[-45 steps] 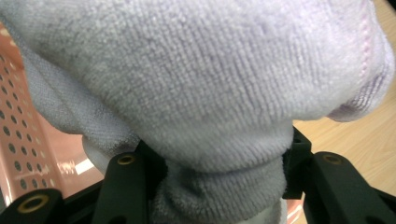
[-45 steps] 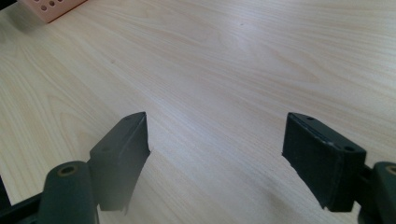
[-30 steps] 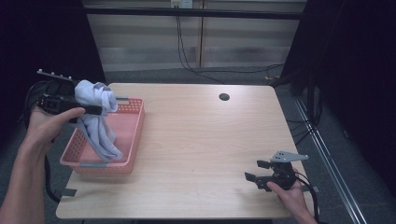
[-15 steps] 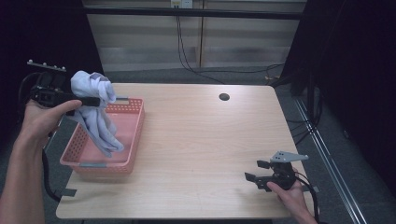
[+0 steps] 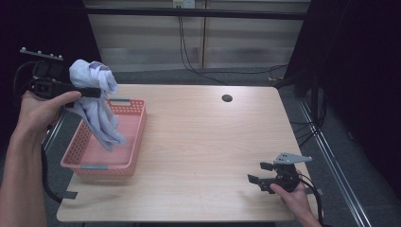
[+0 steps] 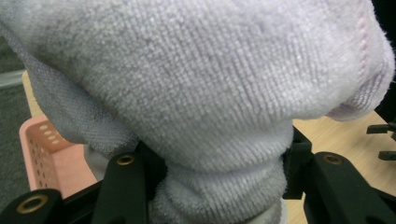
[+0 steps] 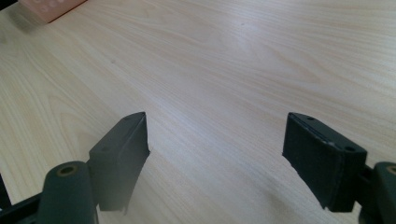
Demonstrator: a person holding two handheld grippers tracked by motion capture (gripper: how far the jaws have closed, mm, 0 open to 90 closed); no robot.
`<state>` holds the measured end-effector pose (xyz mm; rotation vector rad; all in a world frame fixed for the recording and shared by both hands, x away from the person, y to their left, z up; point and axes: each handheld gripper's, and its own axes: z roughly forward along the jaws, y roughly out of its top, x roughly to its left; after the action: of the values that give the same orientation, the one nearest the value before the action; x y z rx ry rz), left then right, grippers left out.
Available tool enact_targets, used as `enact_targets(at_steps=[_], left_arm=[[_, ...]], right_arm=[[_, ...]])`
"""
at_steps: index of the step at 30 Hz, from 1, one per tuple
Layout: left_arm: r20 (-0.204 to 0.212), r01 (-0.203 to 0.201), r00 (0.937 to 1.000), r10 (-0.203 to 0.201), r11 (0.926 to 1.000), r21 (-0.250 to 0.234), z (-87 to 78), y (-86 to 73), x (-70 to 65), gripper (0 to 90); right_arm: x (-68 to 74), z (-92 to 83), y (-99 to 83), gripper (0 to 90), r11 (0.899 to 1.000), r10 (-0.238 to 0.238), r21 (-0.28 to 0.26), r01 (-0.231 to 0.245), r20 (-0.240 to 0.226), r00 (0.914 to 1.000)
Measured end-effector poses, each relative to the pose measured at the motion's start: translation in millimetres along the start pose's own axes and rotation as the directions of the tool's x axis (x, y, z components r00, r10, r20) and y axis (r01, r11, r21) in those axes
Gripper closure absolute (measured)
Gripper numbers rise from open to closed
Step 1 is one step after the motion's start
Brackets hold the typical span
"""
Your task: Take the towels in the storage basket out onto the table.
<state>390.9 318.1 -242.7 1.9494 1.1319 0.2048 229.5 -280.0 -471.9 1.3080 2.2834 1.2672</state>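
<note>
- Towel (image 5: 94, 101), pale lilac terry cloth, hangs bunched above the pink basket (image 5: 85, 163), its lower tail dangling over the basket's inside.
- I have my left hand-held gripper (image 5: 97, 91) clamped on the towel near its top; in the left gripper view the cloth (image 6: 201, 93) bulges over and between the black jaws.
- My right hand-held gripper (image 5: 257, 182) sits low on the surface (image 5: 198, 142), well to the right of the basket, jaws apart with nothing between them.
- I judge the towel light, soft and limp: it will sag and swing, not slip, and cannot break.
- Best hold, I think, is a thick fold or a corner, so that the jaws bite several layers.
</note>
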Motion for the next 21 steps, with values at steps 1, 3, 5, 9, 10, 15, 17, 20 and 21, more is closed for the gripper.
enact_targets(at_steps=[1, 3, 5, 9, 10, 15, 17, 20, 21], left_arm=[[0.002, 0.0, 1.0, 0.0, 0.9999, -0.014, -0.9, 0.8, -1.2, 50.1], [0.016, 0.002, 0.9999, -0.002, 0.9995, -0.032, -2.6, 2.8, -3.4, 50.1], [0.016, -0.008, 0.9998, 0.009, 0.9991, -0.041, -5.2, 6.2, -7.2, 50.1], [0.024, -0.028, 0.9993, 0.03, 0.9982, -0.054, -8.6, 11.2, -15.6, 50.0], [0.02, -0.03, 0.9993, 0.031, 0.998, -0.056, -8.8, 12.2, -17.6, 50.0], [0.028, -0.031, 0.9991, 0.033, 0.9978, -0.058, -5.9, 15.3, -25.5, 49.9], [0.036, -0.041, 0.9984, 0.043, 0.9976, -0.056, -3.5, 16.9, -30.3, 49.9], [0.055, -0.046, 0.9973, 0.049, 0.997, -0.062, -0.2, 21.0, -37.9, 49.9], [0.072, -0.054, 0.9957, 0.059, 0.9962, -0.068, 2.3, 24.0, -43.6, 49.9]], right_arm=[[-0.2, -0.1, -0.1, 22.3, 1.0, -0.001, -0.001, 0.001, 0.001, 1.0], [-1.2, -0.2, -0.4, 22.3, 1.0, 0.001, -0.003, -0.001, -0.001, 1.0], [-2.4, 0.6, -0.1, 22.3, 1.0, 0.002, 0.002, -0.002, 0.002, 1.0], [-2.0, 1.5, 0.5, 22.3, 1.0, 0.0, 0.004, 0.0, 0.001, 1.0], [-1.5, 1.7, 0.3, 22.3, 1.0, 0.0, 0.005, 0.0, -0.003, 1.0], [-0.9, -0.9, -0.9, 22.3, 1.0, 0.001, 0.002, -0.001, 0.002, 1.0], [-1.2, -1.3, -1.0, 22.3, 1.0, 0.002, 0.001, -0.002, -0.001, 1.0], [-2.0, -1.3, -0.8, 22.3, 1.0, 0.002, -0.001, -0.002, -0.002, 1.0], [-2.1, -0.7, -0.5, 22.4, 1.0, -0.003, -0.001, 0.003, -0.005, 1.0]])
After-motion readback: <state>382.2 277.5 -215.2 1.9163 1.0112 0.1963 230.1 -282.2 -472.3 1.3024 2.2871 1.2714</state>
